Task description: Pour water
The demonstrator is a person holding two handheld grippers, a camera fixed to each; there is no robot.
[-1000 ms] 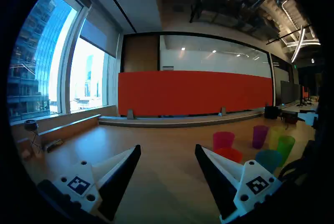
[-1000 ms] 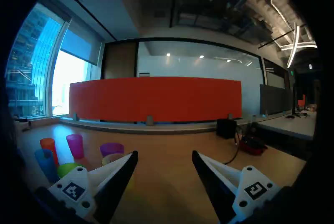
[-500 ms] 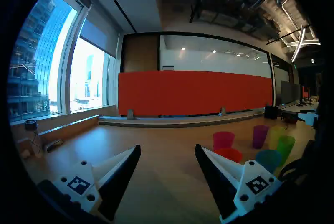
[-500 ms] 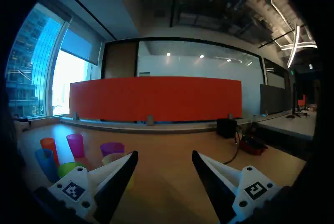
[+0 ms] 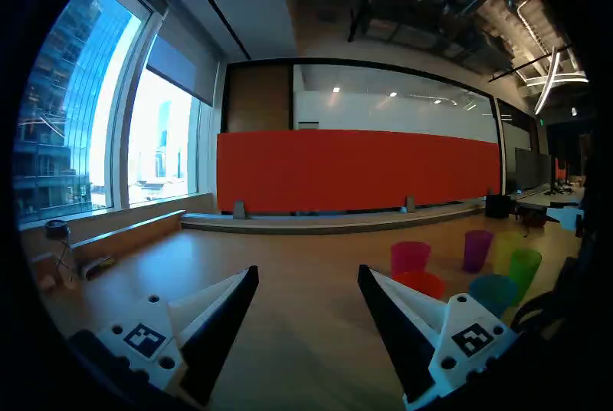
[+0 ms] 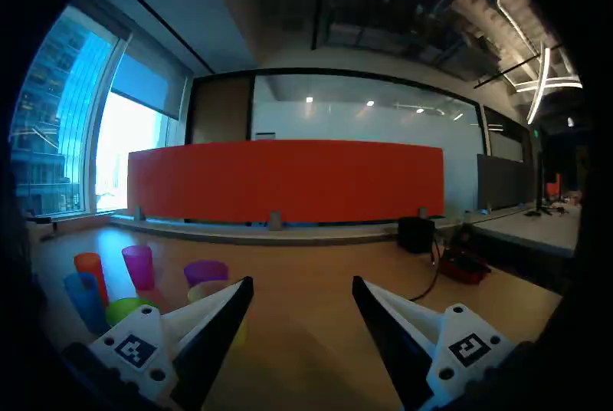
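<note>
A wide wooden tabletop (image 5: 306, 319) stretches to a long red partition (image 5: 356, 169), with tall bright windows (image 5: 77, 135) on the left. The left gripper (image 5: 307, 268) hangs low over the wood, its white fingers spread apart and holding nothing. In the right gripper view, the right gripper (image 6: 303, 281) is likewise spread and empty above the tabletop. A cluster of coloured cups (image 5: 410, 258) stands upright on the tabletop just beyond the left gripper's right finger; in the right gripper view they sit at lower left beside its left finger.
</note>
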